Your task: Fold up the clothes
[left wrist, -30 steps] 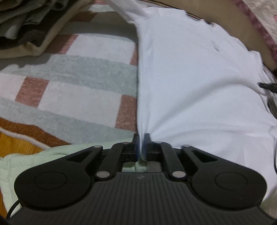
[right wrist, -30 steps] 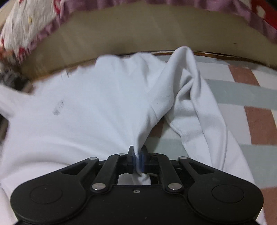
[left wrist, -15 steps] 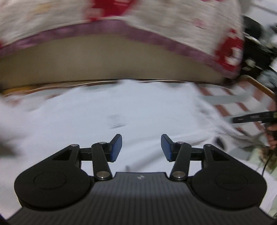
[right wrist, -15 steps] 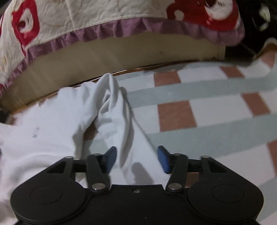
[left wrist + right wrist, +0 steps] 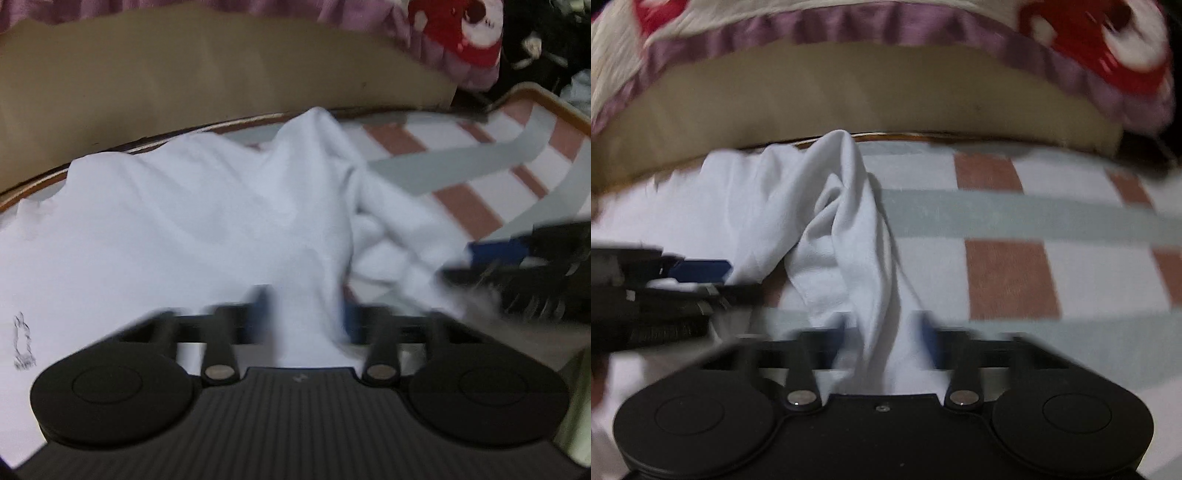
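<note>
A checked rug [image 5: 1004, 273] runs up to a bed base [image 5: 849, 96] under a quilt [image 5: 738, 22]. On it lies the white shirt [image 5: 192, 221], crumpled at 1 side. A second ago both tools pinched it, then let go; now the left gripper [image 5: 304, 317] and right gripper [image 5: 886, 339] are closing on fresh folds between their jaws, probably starting the next fold. Nothing blocks them.

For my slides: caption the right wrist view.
Right gripper closing on a raised fold of white shirt over a checked rug.
</note>
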A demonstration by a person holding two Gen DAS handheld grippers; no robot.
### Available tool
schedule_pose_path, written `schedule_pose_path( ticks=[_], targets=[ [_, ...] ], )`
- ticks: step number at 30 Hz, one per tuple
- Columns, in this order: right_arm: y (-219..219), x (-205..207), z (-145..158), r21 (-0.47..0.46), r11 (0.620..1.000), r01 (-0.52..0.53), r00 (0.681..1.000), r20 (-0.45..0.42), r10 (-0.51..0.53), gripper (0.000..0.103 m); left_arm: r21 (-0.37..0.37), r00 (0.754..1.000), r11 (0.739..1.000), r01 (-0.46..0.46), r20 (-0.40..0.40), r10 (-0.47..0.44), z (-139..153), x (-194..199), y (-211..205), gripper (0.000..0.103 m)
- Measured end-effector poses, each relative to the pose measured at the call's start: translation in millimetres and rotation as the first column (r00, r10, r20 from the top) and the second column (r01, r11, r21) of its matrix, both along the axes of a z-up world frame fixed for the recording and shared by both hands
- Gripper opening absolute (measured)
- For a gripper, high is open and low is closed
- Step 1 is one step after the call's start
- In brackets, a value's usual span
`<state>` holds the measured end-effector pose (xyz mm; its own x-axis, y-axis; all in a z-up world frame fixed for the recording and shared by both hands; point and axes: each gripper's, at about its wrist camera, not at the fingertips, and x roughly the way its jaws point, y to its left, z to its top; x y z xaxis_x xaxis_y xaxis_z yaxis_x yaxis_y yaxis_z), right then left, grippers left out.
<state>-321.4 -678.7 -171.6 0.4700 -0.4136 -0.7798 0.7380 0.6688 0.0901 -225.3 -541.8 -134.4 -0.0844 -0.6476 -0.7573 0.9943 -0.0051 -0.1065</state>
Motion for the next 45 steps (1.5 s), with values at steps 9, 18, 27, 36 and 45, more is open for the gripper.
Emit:
schedule_pose_path(
  ticks=[9,18,27,36,45],
  targets=[
    [-18.9,-37.0,72.6,-0.280,0.951,0.128,0.988,-0.046,-0.147,0.001,-0.096,0.990,0.992,-0.085,-0.118,0.073,36.6,56.9,42.9,0.005],
    [-42.6,-16.4,110.3,-0.388,0.920,0.056,0.985,-0.129,-0.114,0.002,-0.156,0.989,0.984,-0.090,-0.133,0.069,46.7,56.5,66.5,0.005],
    [-48.1,-18.4,51.0,-0.253,0.945,0.206,0.939,-0.221,-0.263,0.040,-0.035,0.962,0.975,-0.219,-0.175,0.210,6.3,93.0,78.6,0.006],
    [-59.9,-122.7,15.4,0.049,0.799,0.599,0.794,-0.164,-0.585,0.063,-0.027,0.957,0.973,-0.229,-0.188,0.220,-3.2,93.0,72.2,0.006],
    [-26.1,-122.7,-4.1,0.200,0.779,0.594,0.789,0.042,-0.613,0.038,-0.021,0.954,0.973,-0.228,-0.204,0.219,-6.7,96.0,77.6,0.008]
  ],
)
